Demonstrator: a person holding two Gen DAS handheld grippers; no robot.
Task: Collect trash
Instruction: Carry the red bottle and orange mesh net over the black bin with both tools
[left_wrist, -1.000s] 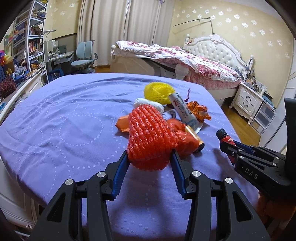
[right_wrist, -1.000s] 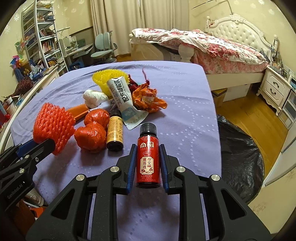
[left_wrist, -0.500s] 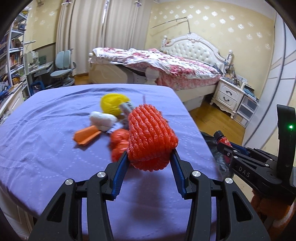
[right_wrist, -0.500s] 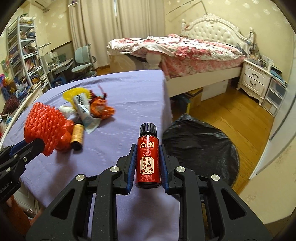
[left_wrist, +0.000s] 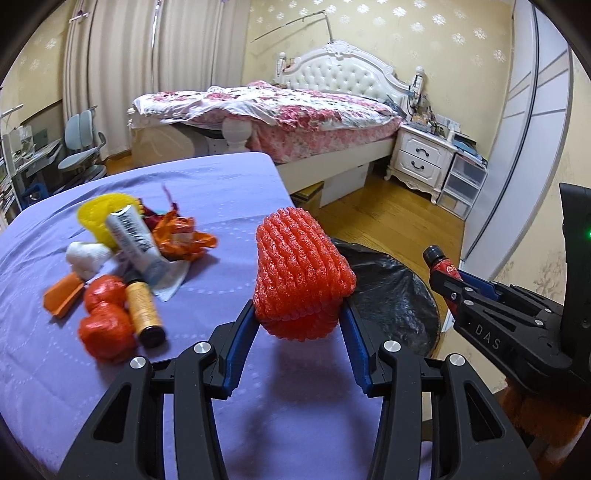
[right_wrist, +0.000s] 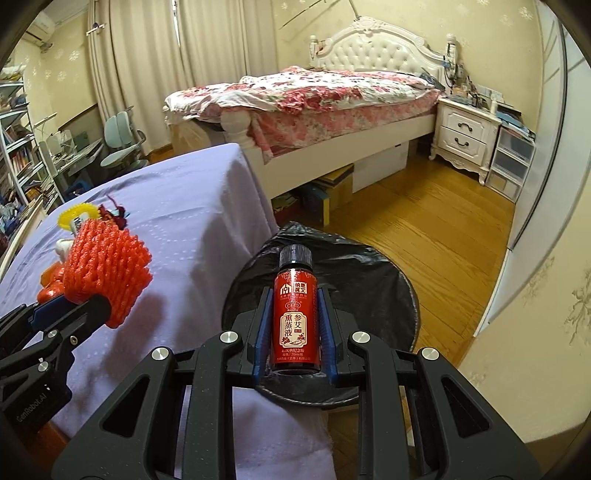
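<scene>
Bedroom with a floral-quilted bed (right_wrist: 314, 92) behind a purple-covered table (left_wrist: 221, 206). At its edge, the right gripper (right_wrist: 293, 325) clamps a small red bottle (right_wrist: 294, 317), black cap pointing away, long axis along the fingers, over a black trash bag (right_wrist: 369, 269) on the floor. The left gripper (left_wrist: 301, 332) pinches an orange foam fruit net (left_wrist: 301, 273), narrow end up. 2 orange wads (left_wrist: 105, 317) remain on the table.

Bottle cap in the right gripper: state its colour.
Black cap on a red bottle; clearest in the right wrist view.

"DAS" on right gripper (left_wrist: 448, 275), "GenRobot.AI" on left gripper (right_wrist: 92, 306), "熏蒸液" on red bottle (right_wrist: 294, 314)
</scene>
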